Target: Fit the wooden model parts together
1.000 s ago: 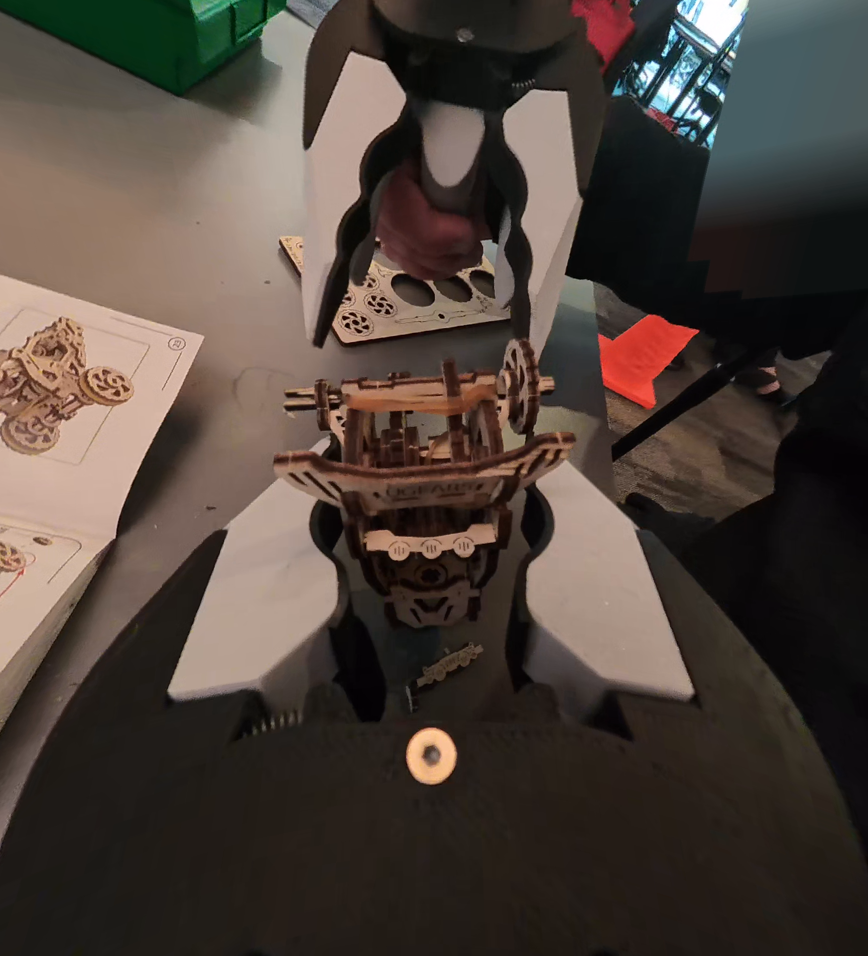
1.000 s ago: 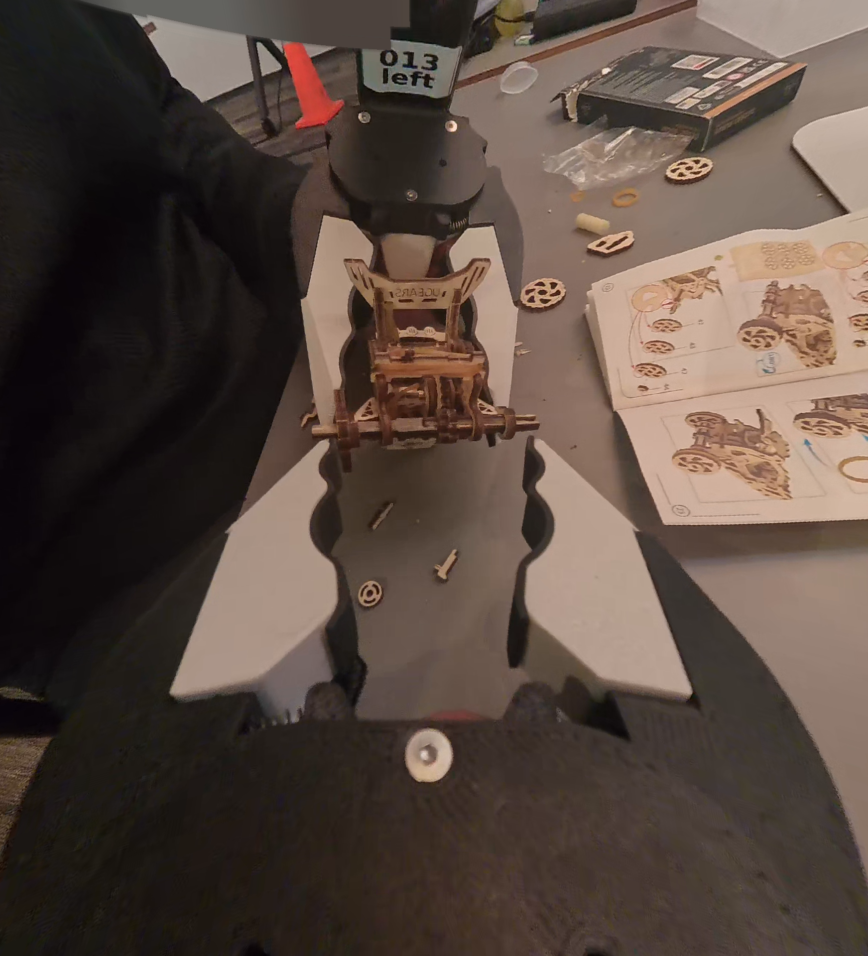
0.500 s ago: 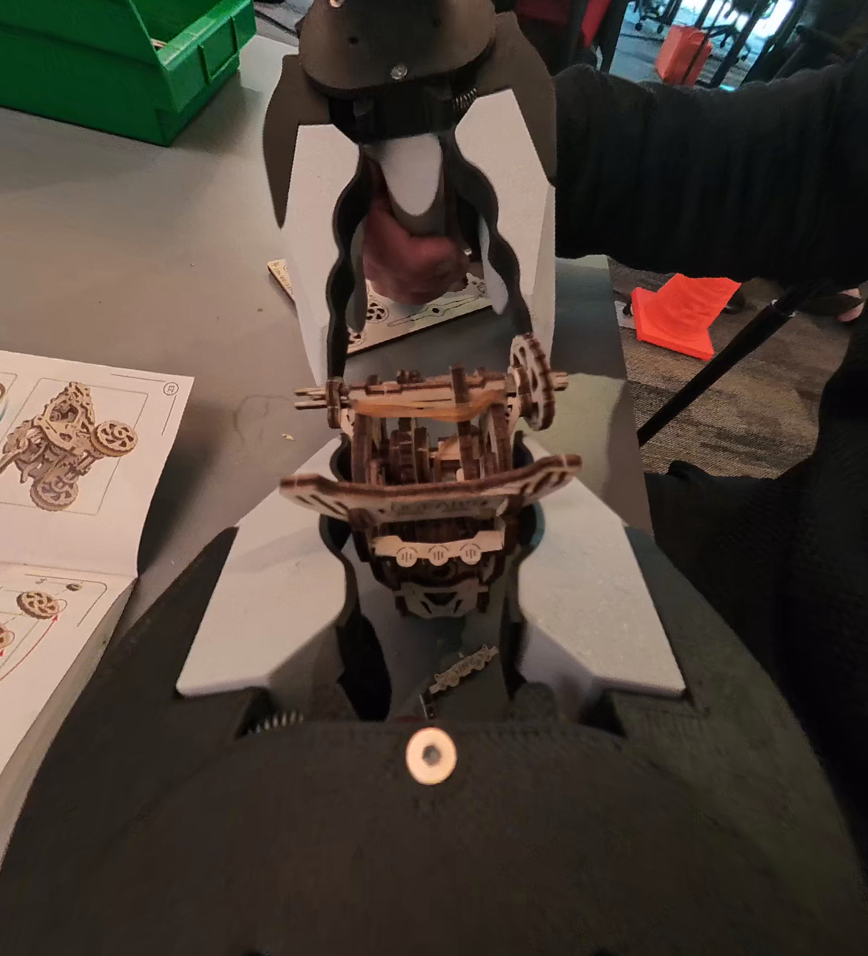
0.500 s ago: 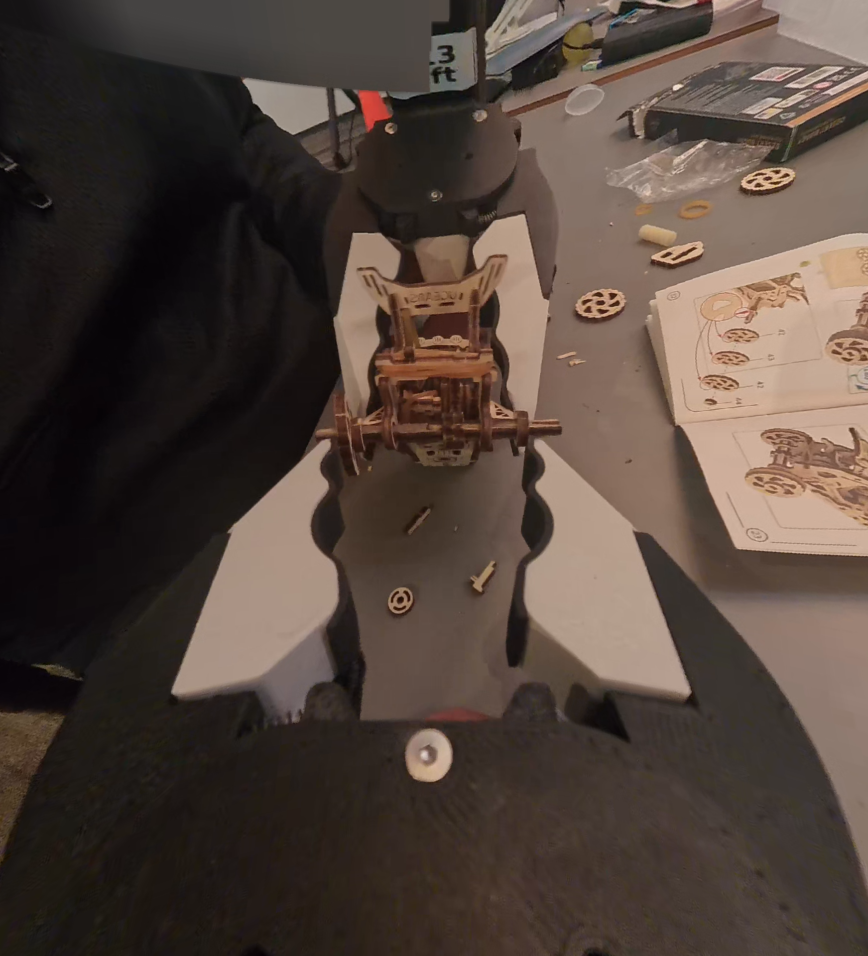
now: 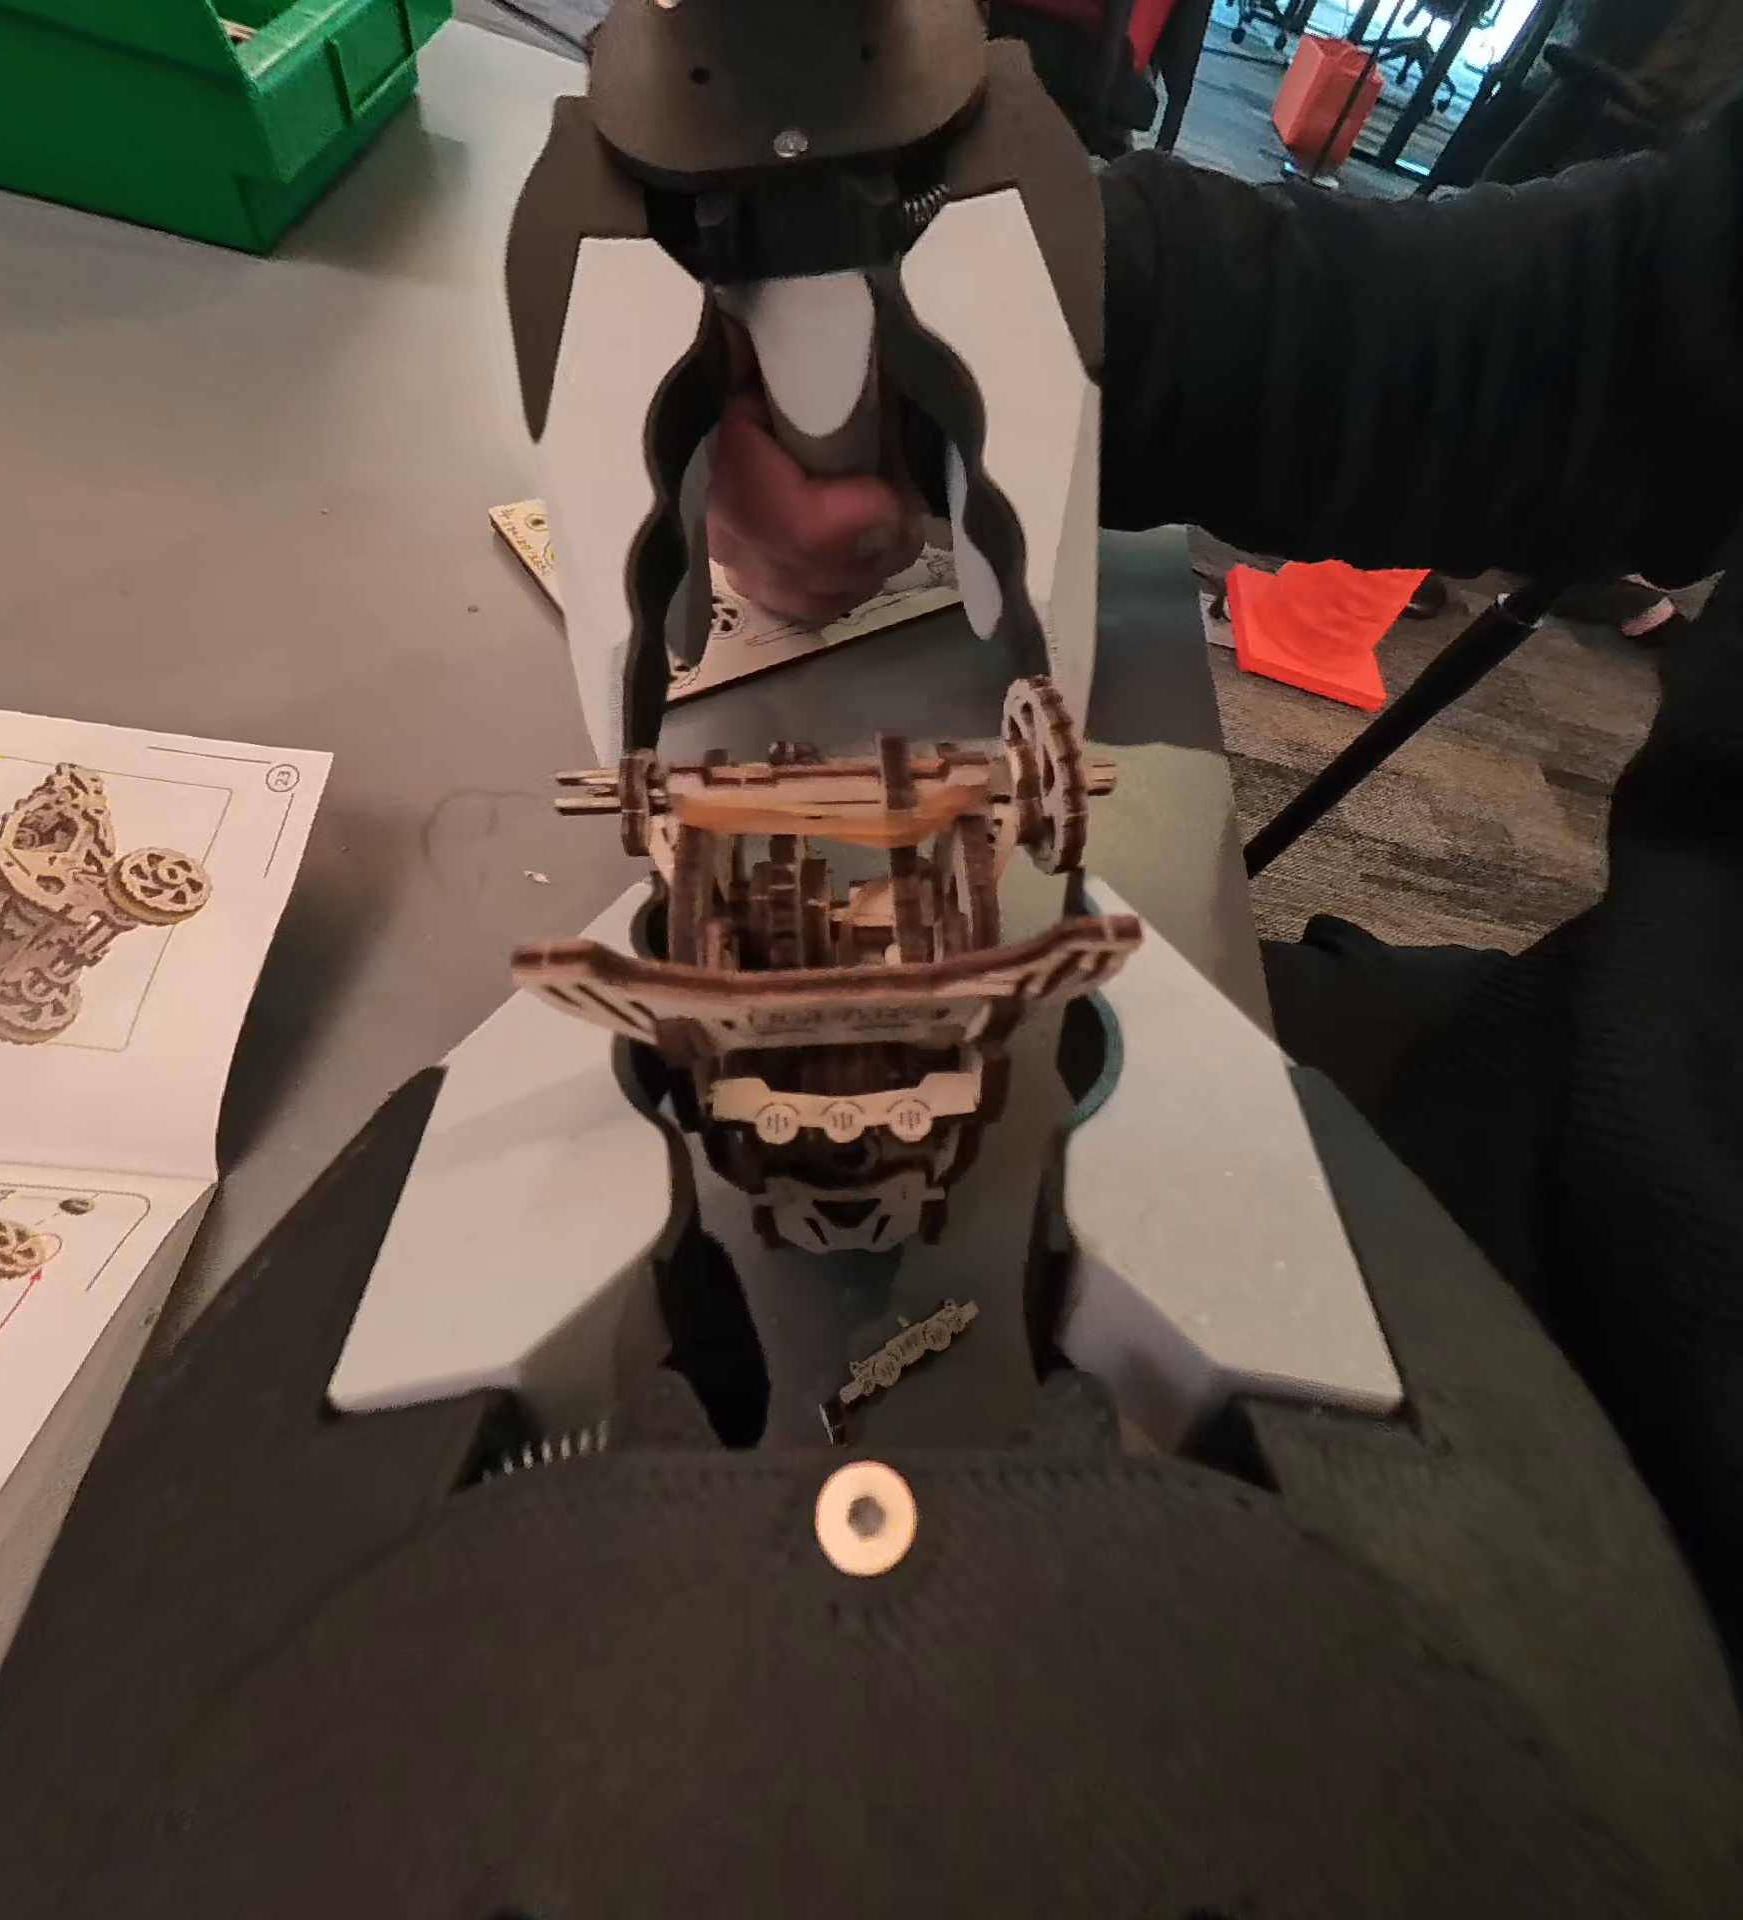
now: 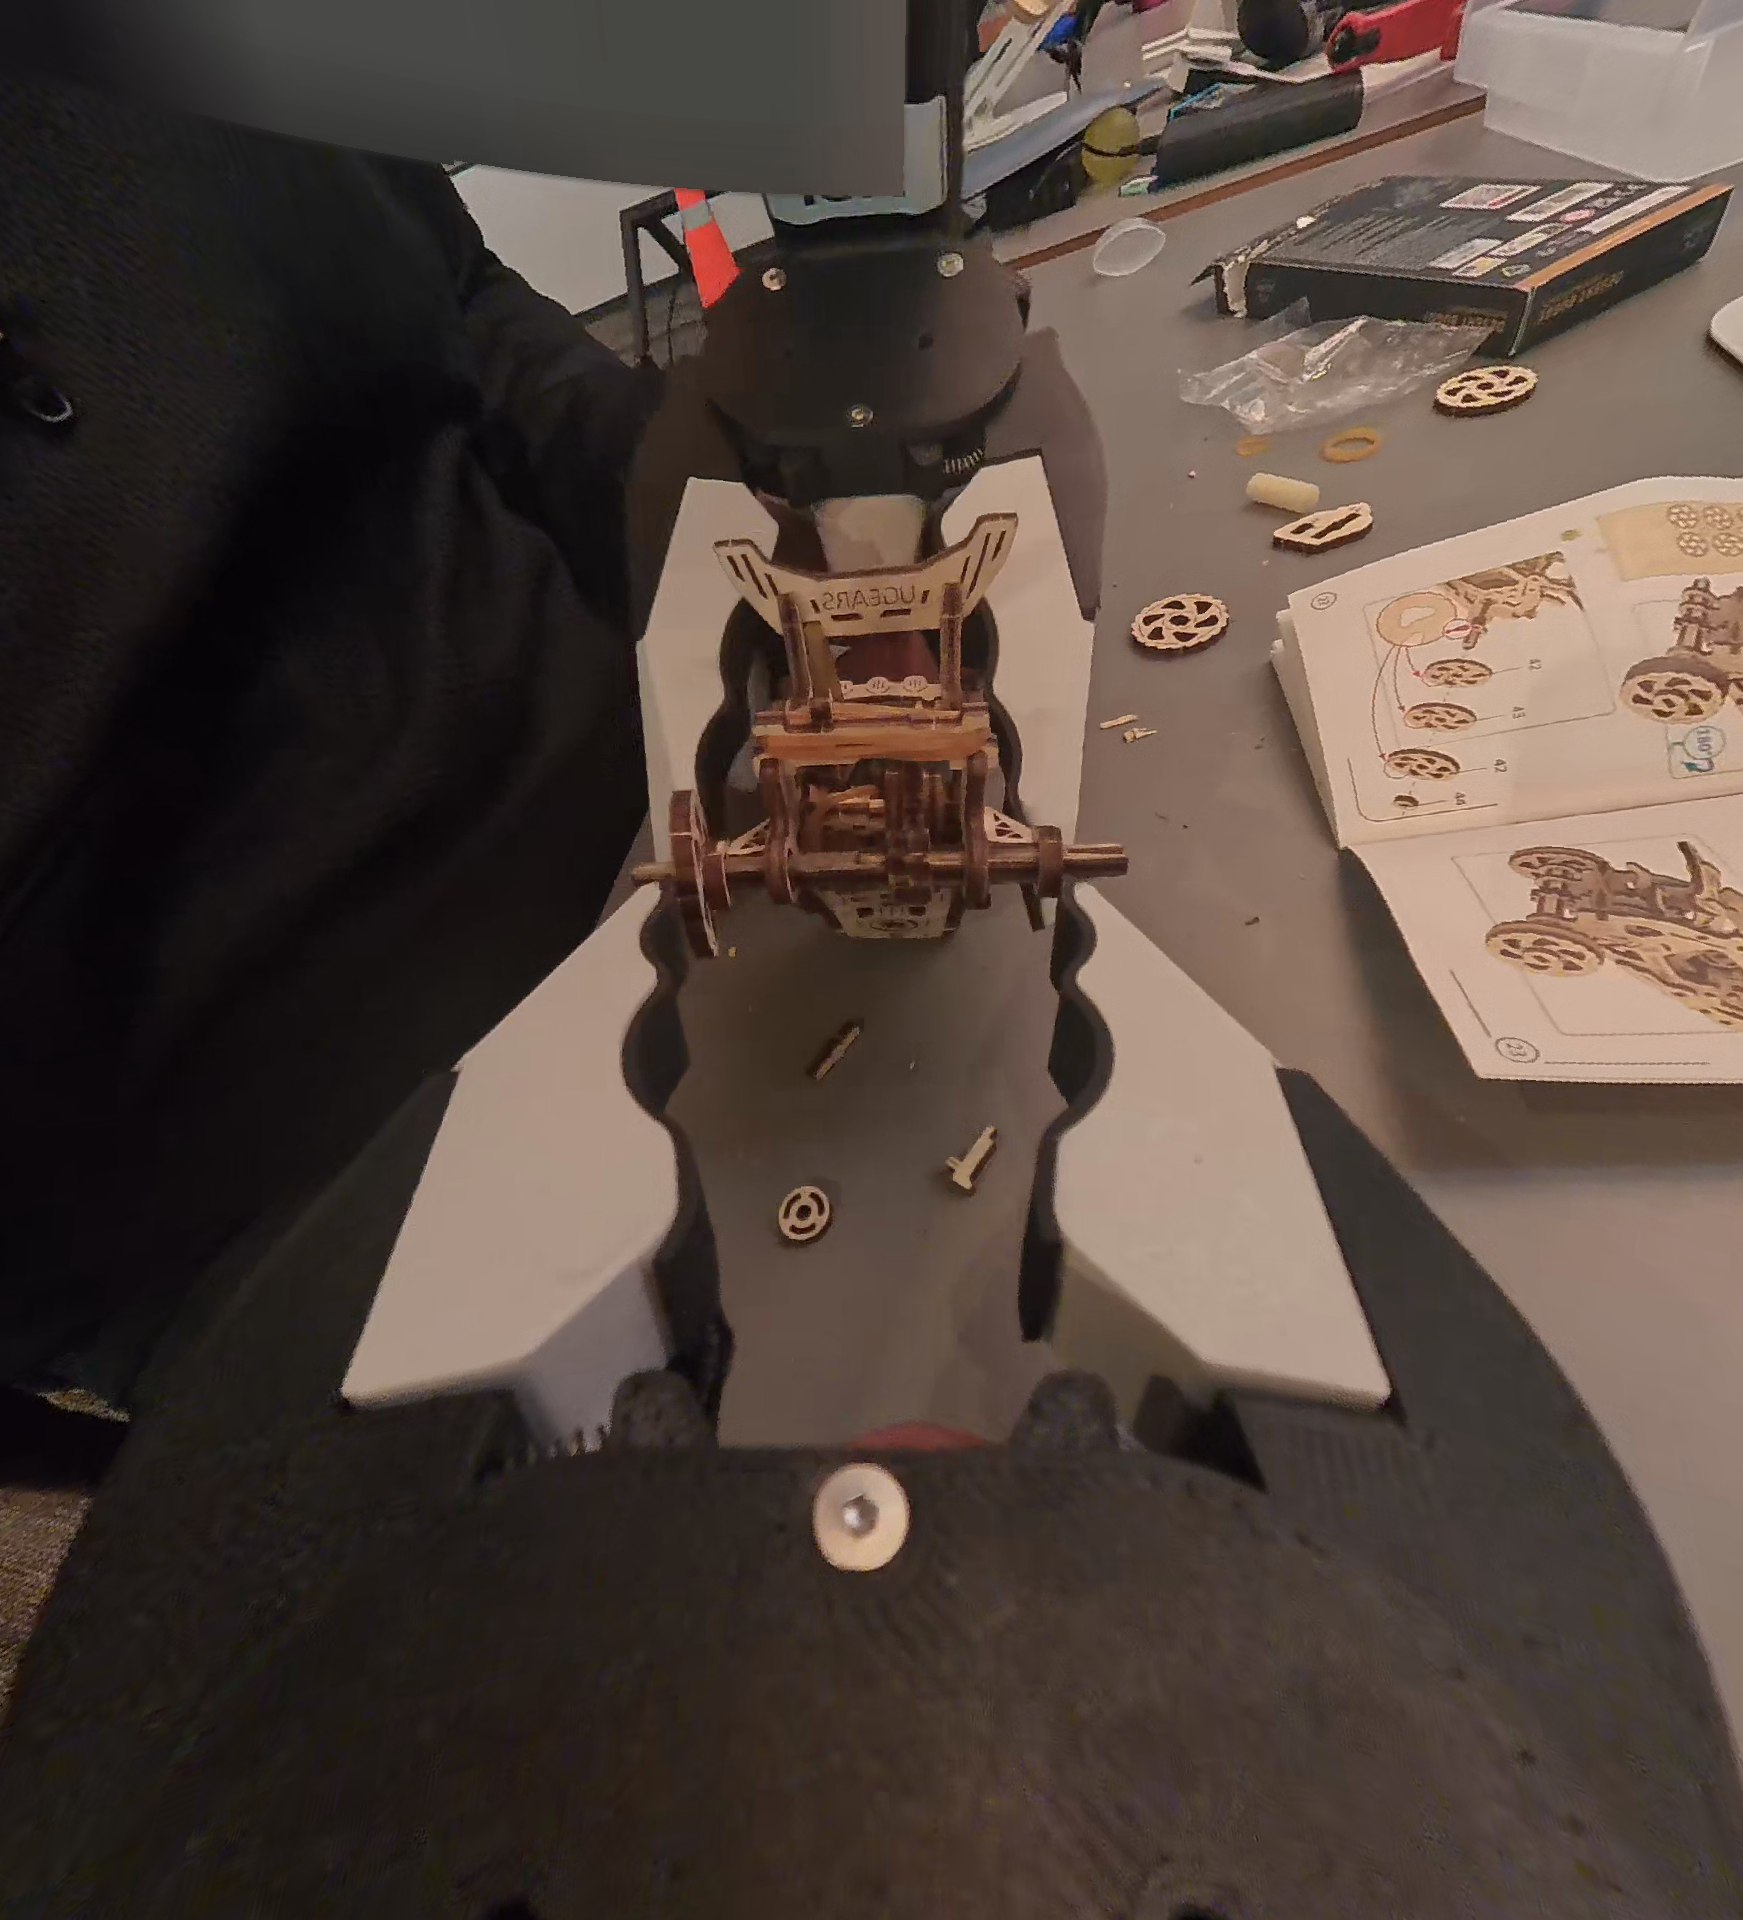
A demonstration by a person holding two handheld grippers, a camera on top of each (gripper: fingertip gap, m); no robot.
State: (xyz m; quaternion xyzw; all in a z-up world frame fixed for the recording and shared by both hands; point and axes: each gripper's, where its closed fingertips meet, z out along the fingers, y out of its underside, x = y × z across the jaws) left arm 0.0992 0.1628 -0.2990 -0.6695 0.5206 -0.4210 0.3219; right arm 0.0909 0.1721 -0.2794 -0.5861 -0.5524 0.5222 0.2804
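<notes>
My left gripper point(image 5: 862, 914) is shut on the body of a wooden model car point(image 5: 825, 997) and holds it above the grey table point(image 5: 223, 468). The model's axle carries one spoked wheel point(image 5: 1043, 774); its other end point(image 5: 586, 790) is bare. My right gripper point(image 6: 862, 914) faces the left one, open and empty. Its fingertips flank the axle, one right beside the wheel point(image 6: 690, 873), and I cannot tell whether it touches. It also shows in the left wrist view point(image 5: 841, 717). The model point(image 6: 867, 821) and the left gripper point(image 6: 862, 821) show in the right wrist view.
An open instruction booklet point(image 6: 1573, 831) lies on the table point(image 6: 1469, 1299). Loose wooden wheels point(image 6: 1181, 623), small parts point(image 6: 805, 1214), a plastic bag point(image 6: 1303, 369) and a dark box point(image 6: 1469, 260) lie around. A green bin point(image 5: 171, 104) and a parts sheet point(image 5: 534, 540) lie behind. A black sleeve point(image 6: 223, 623) is close. My two grippers' fingertips are within a few centimetres of each other.
My right gripper has edged closer to the model, so its open tips now sit level with the axle ends. My left gripper still holds the model the same way.
</notes>
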